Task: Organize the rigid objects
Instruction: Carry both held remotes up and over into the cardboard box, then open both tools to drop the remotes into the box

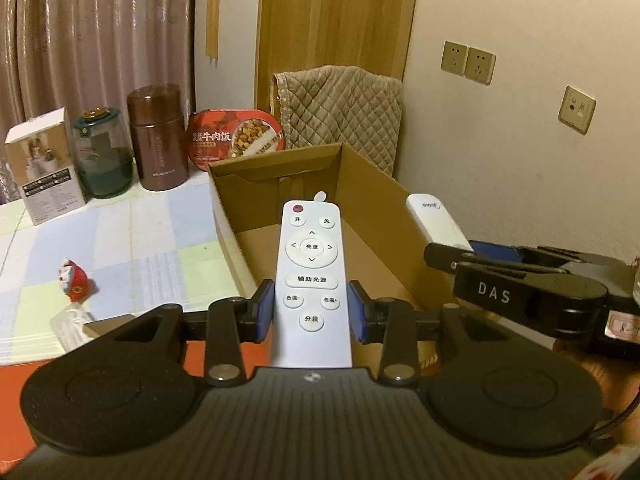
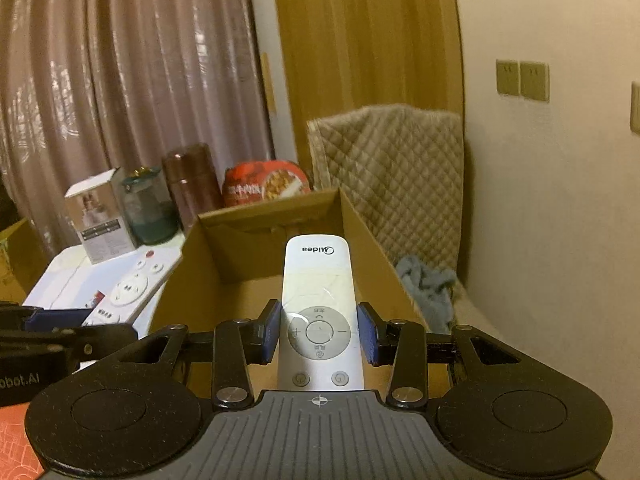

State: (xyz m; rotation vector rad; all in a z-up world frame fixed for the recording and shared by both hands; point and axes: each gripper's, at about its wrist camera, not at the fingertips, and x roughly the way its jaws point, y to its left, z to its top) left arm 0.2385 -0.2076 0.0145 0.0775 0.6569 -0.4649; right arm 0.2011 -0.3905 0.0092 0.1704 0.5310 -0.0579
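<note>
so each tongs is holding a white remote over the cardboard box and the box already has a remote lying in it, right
Not quite. The cardboard box shows no remote on the visible part of its floor in either wrist view. The rest holds: the left tongs grip the white lamp remote and the right tongs grip the white Midea remote, both over the box.

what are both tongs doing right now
left tongs: closed on the lamp remote
right tongs: closed on the Midea remote
</note>
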